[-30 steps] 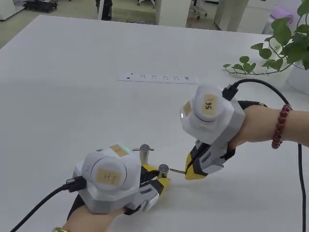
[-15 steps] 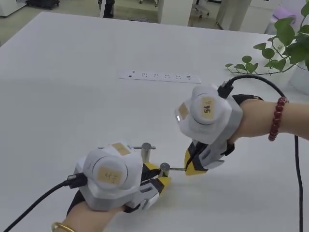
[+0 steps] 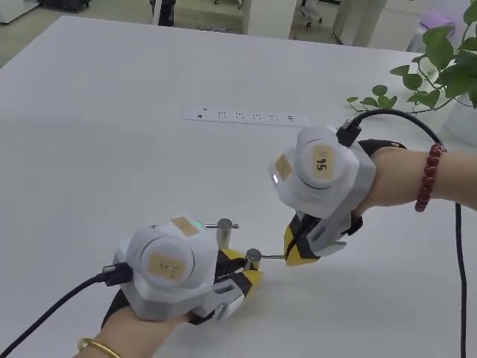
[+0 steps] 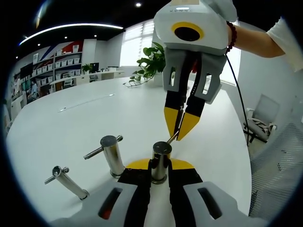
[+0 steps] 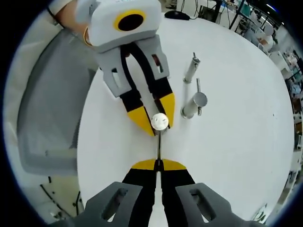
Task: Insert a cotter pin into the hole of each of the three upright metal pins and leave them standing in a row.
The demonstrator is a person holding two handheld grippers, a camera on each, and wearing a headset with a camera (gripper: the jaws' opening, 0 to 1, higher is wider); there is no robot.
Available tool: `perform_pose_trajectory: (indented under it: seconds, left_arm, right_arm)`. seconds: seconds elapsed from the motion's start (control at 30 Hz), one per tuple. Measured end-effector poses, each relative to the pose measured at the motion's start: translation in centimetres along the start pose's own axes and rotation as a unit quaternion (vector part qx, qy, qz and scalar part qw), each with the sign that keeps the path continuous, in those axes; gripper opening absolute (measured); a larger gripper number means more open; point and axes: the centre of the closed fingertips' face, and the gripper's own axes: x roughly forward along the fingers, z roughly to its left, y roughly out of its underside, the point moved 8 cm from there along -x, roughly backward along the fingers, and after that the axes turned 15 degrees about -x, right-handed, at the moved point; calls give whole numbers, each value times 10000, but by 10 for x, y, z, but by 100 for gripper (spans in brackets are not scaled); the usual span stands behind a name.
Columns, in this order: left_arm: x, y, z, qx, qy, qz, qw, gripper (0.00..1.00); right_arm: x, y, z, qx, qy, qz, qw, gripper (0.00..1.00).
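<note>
The cotter pin [image 5: 159,144] is thin, light wire, probably springy and easily bent, so it is best held well back. The right gripper [image 5: 159,165] pinches its rear end. Its tip meets the head of the metal pin [image 4: 161,158], a stiff, smooth, tippable post that the left gripper [image 3: 240,272] clamps low, near the tabletop's [image 3: 112,149] near edge. The left gripper view gives the tip's height side-on, plus a second pin [image 4: 112,155] and third pin [image 4: 70,182], both cottered. The right gripper view shows alignment end-on.

The right gripper [image 5: 158,165] pinches a thin cotter pin [image 5: 159,144] whose tip meets, seemingly at its hole, the upright pin [image 5: 160,121] clamped between the left gripper [image 5: 156,119]'s fingers [image 5: 139,116], two other pins [image 5: 193,105] standing beside it on the worktop [image 5: 227,118].
</note>
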Motion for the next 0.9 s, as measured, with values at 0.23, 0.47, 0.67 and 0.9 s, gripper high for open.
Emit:
perform_pose_trajectory:
  seconds: [0.23,0.47,0.67,0.9]
  left_arm:
    - [0,0,0,-11,13,8,10000,12]
    - [0,0,0,-25,14,12,10000,12]
    - [0,0,0,-40,15,15,10000,12]
    - [0,0,1,-70,24,27,10000,12]
  right_arm:
    - [1,1,-1,17,-8,4,10000,3]
    - [1,0,1,14,-23,-8,10000,3]
    - [0,1,1,28,-18,-25,10000,3]
    - [0,1,0,93,-18,-53,9999,3]
